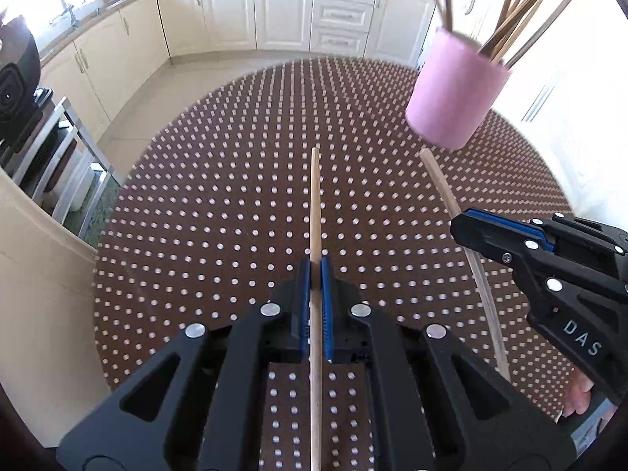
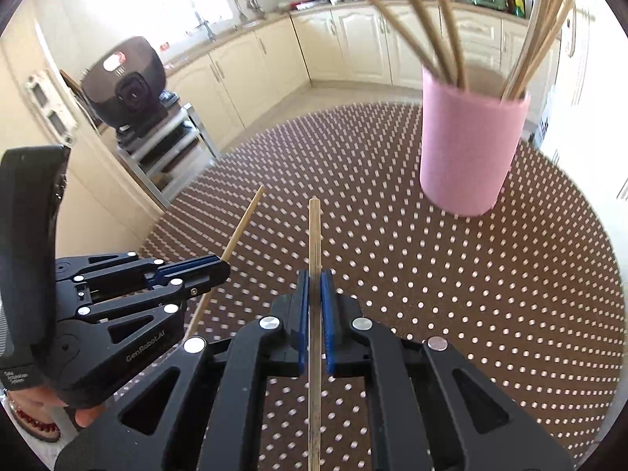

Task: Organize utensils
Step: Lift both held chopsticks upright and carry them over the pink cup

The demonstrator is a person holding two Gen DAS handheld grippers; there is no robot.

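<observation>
My left gripper [image 1: 315, 265] is shut on a wooden chopstick [image 1: 315, 204] that points forward over the table. My right gripper [image 2: 314, 274] is shut on a second chopstick [image 2: 314, 231], also pointing forward. Each gripper shows in the other's view: the right gripper [image 1: 463, 227] with its chopstick [image 1: 443, 188], and the left gripper [image 2: 223, 265] with its chopstick [image 2: 243, 223]. A pink cup [image 1: 455, 86] holding several chopsticks stands ahead to the right; it also shows in the right wrist view [image 2: 469, 145].
The round table has a brown cloth with white dots [image 1: 235, 196]. Cream kitchen cabinets [image 1: 282, 8] run along the far wall. A dark rice cooker [image 2: 125, 82] sits on a metal rack to the left of the table.
</observation>
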